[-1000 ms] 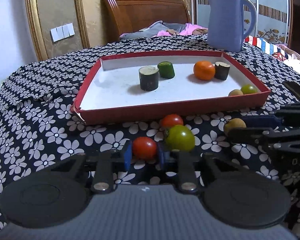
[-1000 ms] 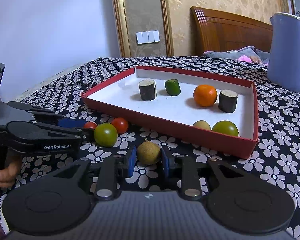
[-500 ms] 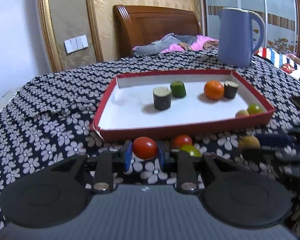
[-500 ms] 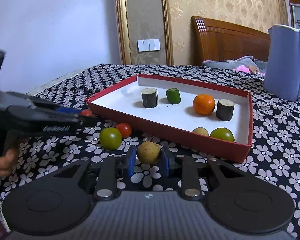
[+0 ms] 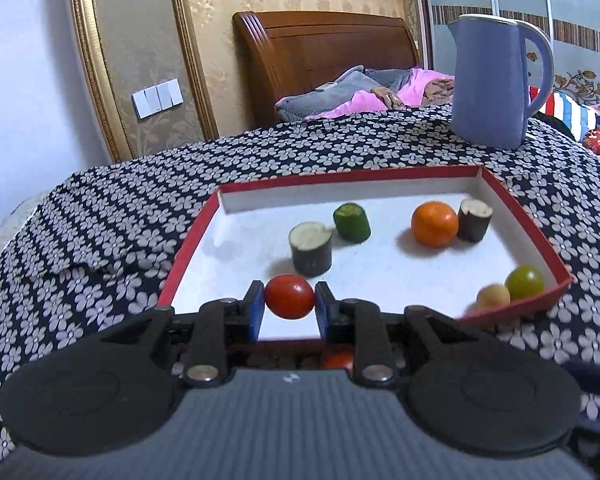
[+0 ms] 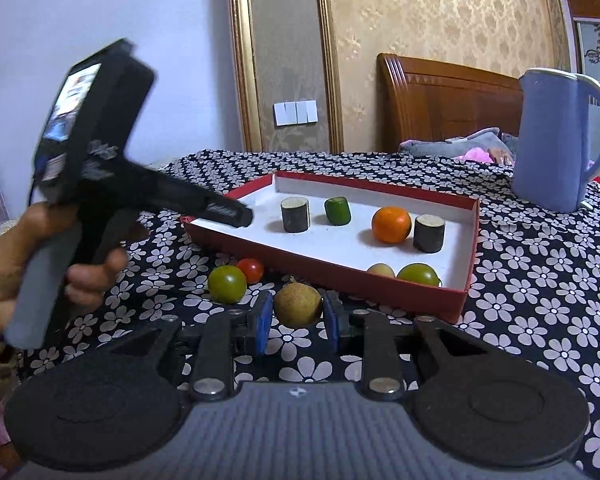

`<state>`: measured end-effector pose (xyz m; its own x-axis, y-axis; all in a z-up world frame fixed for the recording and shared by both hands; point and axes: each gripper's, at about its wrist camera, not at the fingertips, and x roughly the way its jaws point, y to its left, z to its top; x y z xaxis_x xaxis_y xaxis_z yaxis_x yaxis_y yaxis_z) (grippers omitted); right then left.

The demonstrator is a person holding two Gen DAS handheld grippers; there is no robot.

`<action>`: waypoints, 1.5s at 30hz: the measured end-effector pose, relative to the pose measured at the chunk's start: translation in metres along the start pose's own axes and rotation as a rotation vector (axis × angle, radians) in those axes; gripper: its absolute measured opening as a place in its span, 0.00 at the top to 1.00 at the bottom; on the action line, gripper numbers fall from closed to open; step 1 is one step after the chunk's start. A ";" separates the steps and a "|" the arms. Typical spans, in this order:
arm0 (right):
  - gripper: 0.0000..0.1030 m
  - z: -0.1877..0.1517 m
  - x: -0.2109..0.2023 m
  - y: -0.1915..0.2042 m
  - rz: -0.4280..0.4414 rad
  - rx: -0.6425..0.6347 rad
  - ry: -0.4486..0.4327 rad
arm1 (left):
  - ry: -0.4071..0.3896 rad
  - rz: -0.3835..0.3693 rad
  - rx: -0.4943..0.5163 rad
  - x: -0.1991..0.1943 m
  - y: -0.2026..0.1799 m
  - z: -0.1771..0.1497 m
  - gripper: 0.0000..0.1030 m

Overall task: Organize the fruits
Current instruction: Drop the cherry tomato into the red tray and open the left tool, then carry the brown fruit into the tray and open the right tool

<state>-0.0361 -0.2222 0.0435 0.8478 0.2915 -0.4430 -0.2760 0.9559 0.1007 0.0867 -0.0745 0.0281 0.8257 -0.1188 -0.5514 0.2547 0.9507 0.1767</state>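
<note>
A: Bedroom with gold wallpaper; a flowered tablecloth [image 6: 540,264] carries a red tray [image 5: 512,208], and a blue jug [image 5: 496,84] stands beyond the tray's far right corner.

B: And the grippers?

A: The left gripper [image 5: 290,306] pinches a red tomato [image 5: 289,296] over the tray's near edge. The right gripper [image 6: 297,312] clamps a brown round fruit [image 6: 298,305], probably a longan, above the cloth before the tray's near edge.

B: Still loose?

A: A green tomato [image 6: 227,284] and a small red tomato [image 6: 251,270] beside it.
</note>
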 end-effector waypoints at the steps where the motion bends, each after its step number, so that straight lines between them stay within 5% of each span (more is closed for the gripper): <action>1: 0.74 0.000 -0.001 -0.001 0.000 0.001 -0.002 | 0.001 0.006 0.005 0.003 -0.003 0.003 0.76; 19: 0.74 -0.001 -0.012 -0.002 0.006 -0.003 -0.018 | 0.046 0.078 0.057 0.057 -0.033 0.030 0.73; 22: 0.74 -0.001 -0.012 -0.002 0.005 -0.001 -0.016 | 0.043 0.087 0.050 0.057 -0.034 0.029 0.55; 24: 0.74 -0.001 -0.011 -0.001 0.005 -0.001 -0.015 | 0.024 0.108 0.049 0.053 -0.033 0.029 0.33; 32: 0.74 0.000 -0.008 0.001 -0.002 0.000 -0.012 | -0.046 0.196 -0.054 0.019 0.001 0.021 0.09; 38: 0.74 0.005 -0.004 0.004 -0.009 -0.008 -0.009 | -0.097 0.166 -0.224 -0.017 0.043 -0.013 0.01; 45: 0.74 0.017 0.006 0.008 -0.023 -0.018 -0.010 | -0.107 0.189 -0.273 -0.031 0.059 -0.054 0.00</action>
<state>-0.0252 -0.2126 0.0567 0.8588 0.2695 -0.4357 -0.2643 0.9616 0.0739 0.0486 0.0011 0.0115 0.8973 0.0512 -0.4384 -0.0400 0.9986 0.0347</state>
